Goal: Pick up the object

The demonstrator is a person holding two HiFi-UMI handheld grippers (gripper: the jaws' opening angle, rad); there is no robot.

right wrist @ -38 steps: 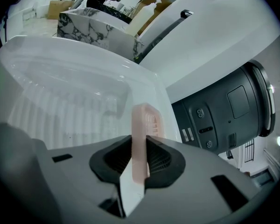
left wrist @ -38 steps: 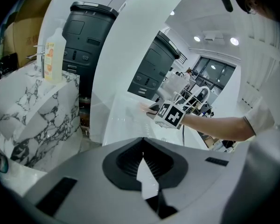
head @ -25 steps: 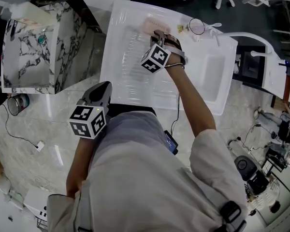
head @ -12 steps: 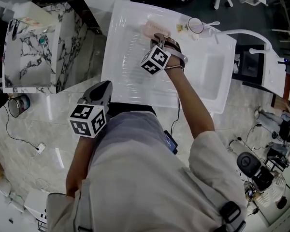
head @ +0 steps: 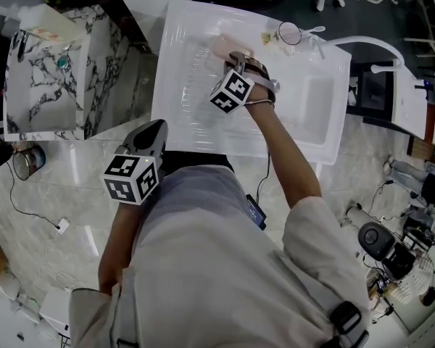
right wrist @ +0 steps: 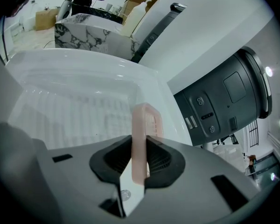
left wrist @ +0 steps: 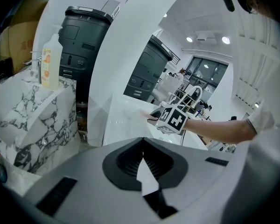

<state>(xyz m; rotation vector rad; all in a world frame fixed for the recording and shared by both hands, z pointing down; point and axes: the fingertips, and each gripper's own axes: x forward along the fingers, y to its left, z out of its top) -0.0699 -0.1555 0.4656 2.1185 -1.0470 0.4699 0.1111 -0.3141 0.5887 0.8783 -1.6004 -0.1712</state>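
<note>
The pink brush [right wrist: 141, 139] stands edge-on between the jaws of my right claw [right wrist: 140, 146], and both dark pads press on its flat sides, so the claw is clamped on it at a narrow gap. In the right gripper view its looped pink rim sticks up past the jaw tips, with pale ribs or bristles showing inside the loop; I cannot tell which.

From the head view, the brush [head: 228, 46] is at the far end of the ribbed draining surface [head: 188, 100] of the white sink unit [head: 167, 64], just beyond the right claw [head: 235, 55], which reaches over that surface with my arm stretched out. I cannot tell whether the brush touches the ribs or hangs just above them. The basin [head: 315, 111] lies to the right of the claw, and the curved white tap [head: 370, 46] arches beyond it.

My left claw [head: 156, 130] hangs near the near edge of the sink unit, well apart from the brush. In the left gripper view, the left claw [left wrist: 142, 154] has its jaws together with nothing between them. That view looks past them to the right claw's marker cube [left wrist: 176, 120]. To the left is a marble-patterned box [left wrist: 32, 120] with a bottle [left wrist: 50, 62] on top.
</note>
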